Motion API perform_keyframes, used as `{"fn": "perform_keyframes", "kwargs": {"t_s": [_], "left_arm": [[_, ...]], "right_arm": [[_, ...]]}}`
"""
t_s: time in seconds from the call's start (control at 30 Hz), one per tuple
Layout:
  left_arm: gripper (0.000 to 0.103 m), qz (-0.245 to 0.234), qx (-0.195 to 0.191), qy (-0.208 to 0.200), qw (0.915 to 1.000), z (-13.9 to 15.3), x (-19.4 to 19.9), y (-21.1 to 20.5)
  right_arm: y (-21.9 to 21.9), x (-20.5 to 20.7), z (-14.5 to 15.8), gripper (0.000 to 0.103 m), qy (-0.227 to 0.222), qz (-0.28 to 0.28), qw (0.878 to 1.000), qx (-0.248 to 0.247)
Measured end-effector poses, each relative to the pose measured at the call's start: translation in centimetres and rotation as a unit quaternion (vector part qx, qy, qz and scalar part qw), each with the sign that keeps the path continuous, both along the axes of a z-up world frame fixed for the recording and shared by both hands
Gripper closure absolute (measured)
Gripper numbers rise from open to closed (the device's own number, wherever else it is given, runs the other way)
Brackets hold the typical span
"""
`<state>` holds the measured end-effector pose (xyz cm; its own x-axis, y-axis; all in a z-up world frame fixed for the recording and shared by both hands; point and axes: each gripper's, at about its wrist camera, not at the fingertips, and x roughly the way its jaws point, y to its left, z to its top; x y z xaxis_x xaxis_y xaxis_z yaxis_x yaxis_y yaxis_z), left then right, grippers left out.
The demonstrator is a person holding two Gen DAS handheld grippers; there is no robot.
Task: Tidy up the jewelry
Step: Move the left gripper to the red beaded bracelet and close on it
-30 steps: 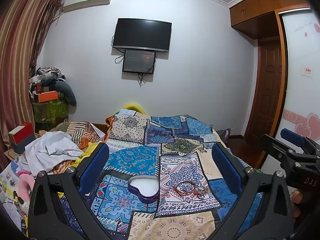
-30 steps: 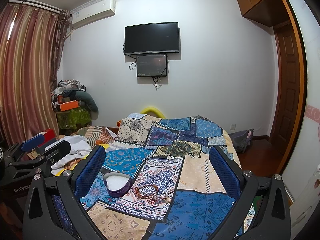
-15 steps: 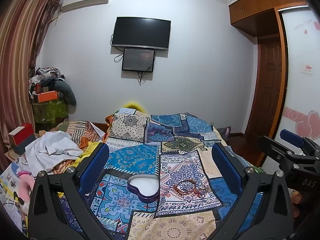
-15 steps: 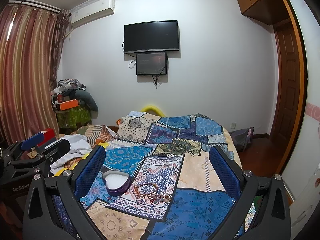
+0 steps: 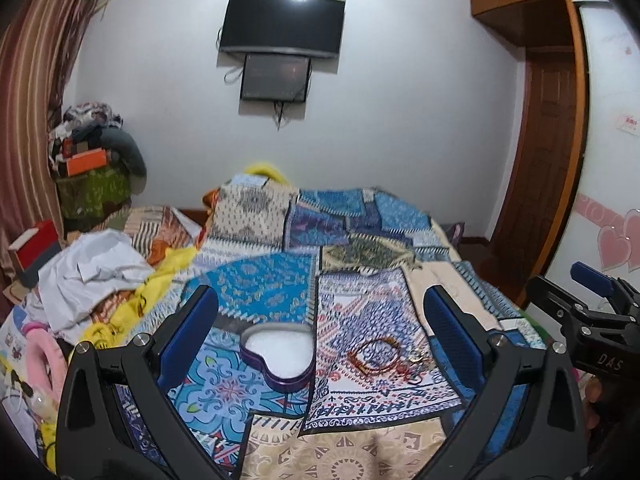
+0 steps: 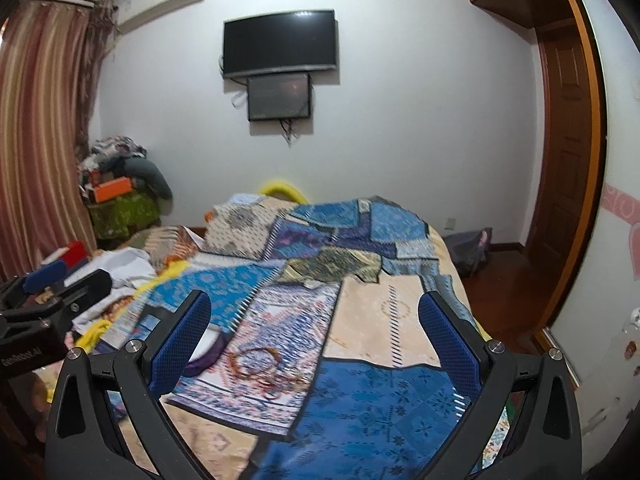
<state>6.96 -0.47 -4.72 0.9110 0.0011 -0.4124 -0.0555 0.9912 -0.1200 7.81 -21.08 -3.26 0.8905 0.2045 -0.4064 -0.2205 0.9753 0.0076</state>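
Note:
A purple heart-shaped tin (image 5: 277, 357) with a white lining lies open on the patchwork bedspread (image 5: 264, 292). Just right of it lies a small heap of jewelry (image 5: 386, 360): brown bead bracelets and some rings. My left gripper (image 5: 320, 320) is open and empty, held above and short of both. In the right wrist view the jewelry (image 6: 264, 366) lies between the wide-open, empty jaws of my right gripper (image 6: 314, 328), and the tin (image 6: 206, 350) is partly hidden behind the left finger. Each gripper shows at the edge of the other's view.
Rumpled clothes and a white cloth (image 5: 88, 276) lie on the bed's left side. A red box (image 5: 34, 242) and a pile of bags (image 5: 94, 164) stand at the left wall. A wooden door (image 6: 564, 160) is at the right.
Both grippers have moved forward and tilted down toward the bed. The tin and jewelry look larger and sit higher between the fingers. Both stay open.

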Motion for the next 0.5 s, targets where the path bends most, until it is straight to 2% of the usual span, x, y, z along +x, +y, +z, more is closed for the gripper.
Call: {"fn": "perform_keyframes", "kwargs": {"t_s": [0.17,0.33,0.47,0.5], "left_arm": [[0.000,-0.005,-0.003,0.058,0.9983,-3.0,3.0,-0.2],[0.000,-0.017,-0.012,0.124,0.9920,-6.7,5.4,-0.6],[0.009,-0.038,-0.013,0.160,0.9862,-9.0,6.6,-1.4],[0.012,-0.042,-0.010,0.169,0.9846,-9.6,6.8,-1.7]], "right_arm": [[-0.7,1.9,-2.0,0.000,0.037,-0.007,0.999,-0.018],[-0.7,3.5,-3.9,0.000,0.075,-0.002,0.997,-0.036],[-0.9,4.7,-5.9,0.001,0.110,0.012,0.993,-0.036],[-1.0,4.9,-6.3,0.004,0.119,0.018,0.992,-0.036]]}}
